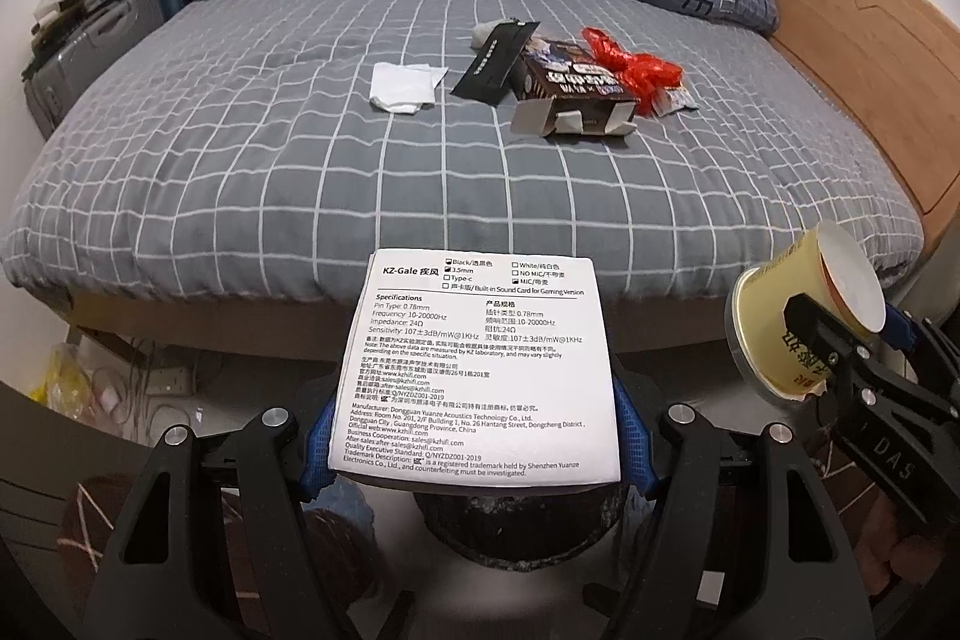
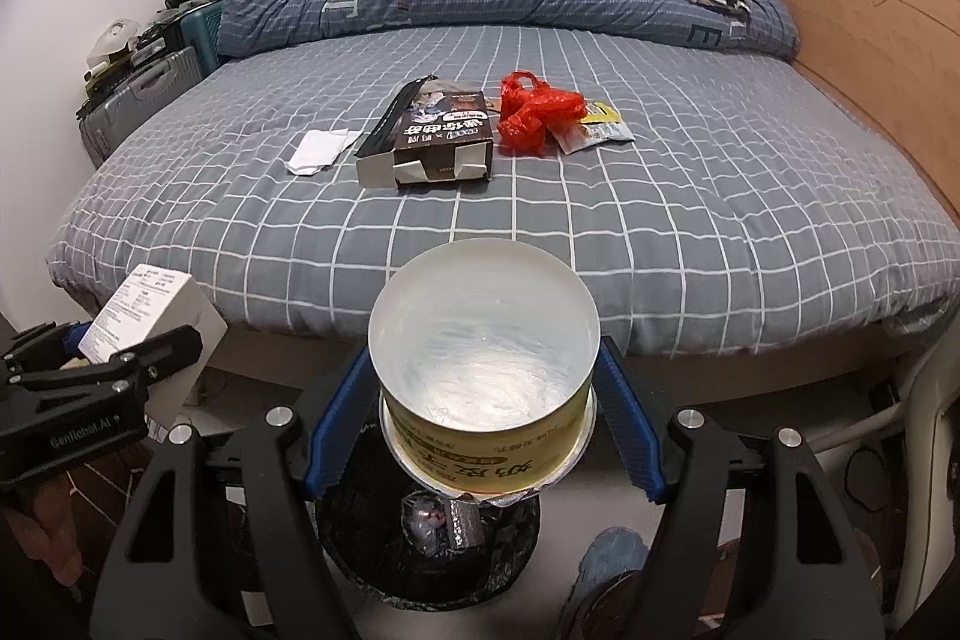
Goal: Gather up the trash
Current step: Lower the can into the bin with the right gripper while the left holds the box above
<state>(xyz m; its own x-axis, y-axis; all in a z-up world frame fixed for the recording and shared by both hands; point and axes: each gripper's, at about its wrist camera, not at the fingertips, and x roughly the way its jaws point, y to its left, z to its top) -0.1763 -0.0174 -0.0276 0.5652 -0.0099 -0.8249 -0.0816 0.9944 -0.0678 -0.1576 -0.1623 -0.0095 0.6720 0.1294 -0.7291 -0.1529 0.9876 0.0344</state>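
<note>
Two pieces of trash held over a bin

A white box (image 1: 480, 370) is clamped by the left gripper (image 1: 474, 451), a yellow tub (image 2: 486, 388) by the right gripper (image 2: 480, 430); wrappers inside the bin (image 2: 360, 568) are shown only by the right view.

Between the left jaws: white earphone box (image 1: 480, 370), matt smooth cardboard, printed black. Jaw pads (image 1: 630, 436) blue ribbed plastic or rubber; gripper arms matt black plastic with bright metal screw heads. Between the right jaws: yellow paper tub (image 2: 486, 436), glossy printed outside, shiny white lining inside, clear plastic rim at its base. Below both jaws: trash bin (image 2: 432, 550) lined with a thin, crinkly black plastic bag. Ahead of the jaws: bedsheet (image 1: 240, 172) grey checked cloth, soft, matt; white tissue (image 1: 403, 87) crumpled paper; brown carton (image 2: 441, 142) glossy cardboard; red bag (image 2: 534, 109) thin shiny plastic, crumpled; headboard (image 1: 864, 64) smooth light wood.
</note>
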